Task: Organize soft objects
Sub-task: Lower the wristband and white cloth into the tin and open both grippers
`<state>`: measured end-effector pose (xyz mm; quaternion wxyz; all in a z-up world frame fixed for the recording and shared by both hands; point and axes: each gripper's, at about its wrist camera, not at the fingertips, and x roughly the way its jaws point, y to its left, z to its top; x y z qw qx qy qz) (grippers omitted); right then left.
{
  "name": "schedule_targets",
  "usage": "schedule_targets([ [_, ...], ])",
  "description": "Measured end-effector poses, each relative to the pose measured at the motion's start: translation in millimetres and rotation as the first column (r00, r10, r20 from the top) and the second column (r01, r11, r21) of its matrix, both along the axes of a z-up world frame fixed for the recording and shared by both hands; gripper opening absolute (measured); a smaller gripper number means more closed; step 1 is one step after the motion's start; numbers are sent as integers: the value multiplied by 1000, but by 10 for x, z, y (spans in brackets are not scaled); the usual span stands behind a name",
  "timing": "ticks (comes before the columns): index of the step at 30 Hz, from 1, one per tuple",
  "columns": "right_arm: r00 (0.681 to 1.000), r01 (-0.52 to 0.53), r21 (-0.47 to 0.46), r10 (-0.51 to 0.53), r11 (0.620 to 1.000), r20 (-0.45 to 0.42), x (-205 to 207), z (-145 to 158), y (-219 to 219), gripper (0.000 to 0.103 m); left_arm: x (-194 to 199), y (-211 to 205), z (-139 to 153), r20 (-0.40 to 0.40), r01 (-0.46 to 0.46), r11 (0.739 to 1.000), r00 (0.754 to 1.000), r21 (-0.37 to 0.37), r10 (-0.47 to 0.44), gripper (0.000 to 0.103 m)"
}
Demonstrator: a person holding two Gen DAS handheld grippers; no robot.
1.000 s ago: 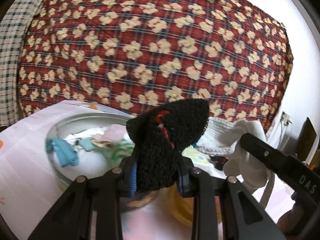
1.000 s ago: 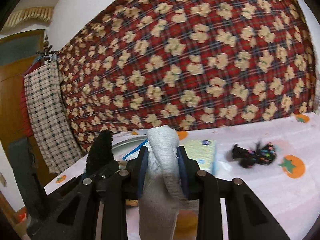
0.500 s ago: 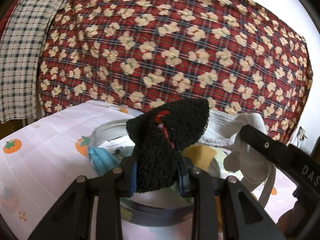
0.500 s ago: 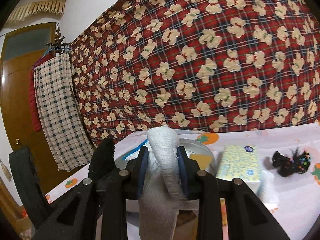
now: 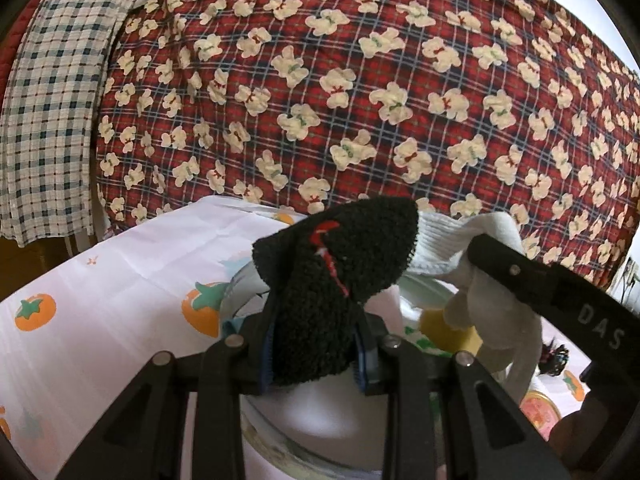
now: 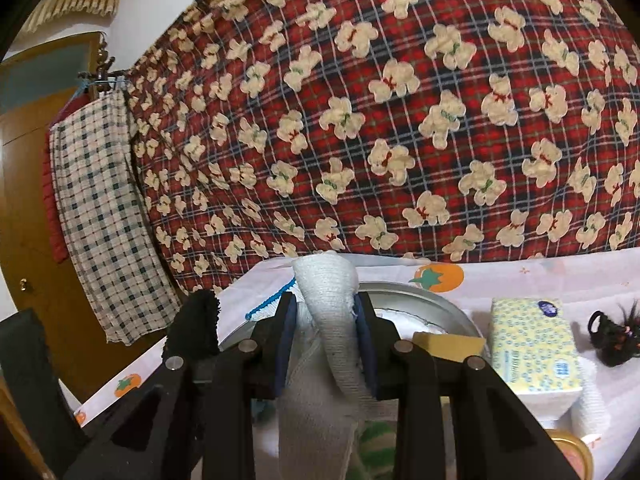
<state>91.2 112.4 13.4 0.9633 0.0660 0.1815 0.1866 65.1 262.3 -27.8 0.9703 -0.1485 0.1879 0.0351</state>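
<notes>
Left gripper (image 5: 316, 354) points forward, slightly down, jaws clamped on something dark; right gripper (image 6: 326, 346), at its 3 o'clock, likewise pinches something pale

The room is bright with soft, even light. Everything looks sharp. The edges bend round, with dark corners.

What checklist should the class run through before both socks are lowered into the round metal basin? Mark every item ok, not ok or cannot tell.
1. Left gripper clamps the black sock: ok.
2. Right gripper clamps the white sock: ok.
3. Round metal basin lies under both grippers: ok.
4. The two grippers keep apart: ok.
5. Basin has room beside the yellow sponge: cannot tell.
6. Tissue pack sits outside the basin: ok.
</notes>
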Motion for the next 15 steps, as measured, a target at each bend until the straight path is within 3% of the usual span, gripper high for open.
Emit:
schedule_targets([
  [15,989,35,-14,-36,999,-143,553,-206,196,33,494,-10,-150,-148,-18,998,989,58,26,29],
])
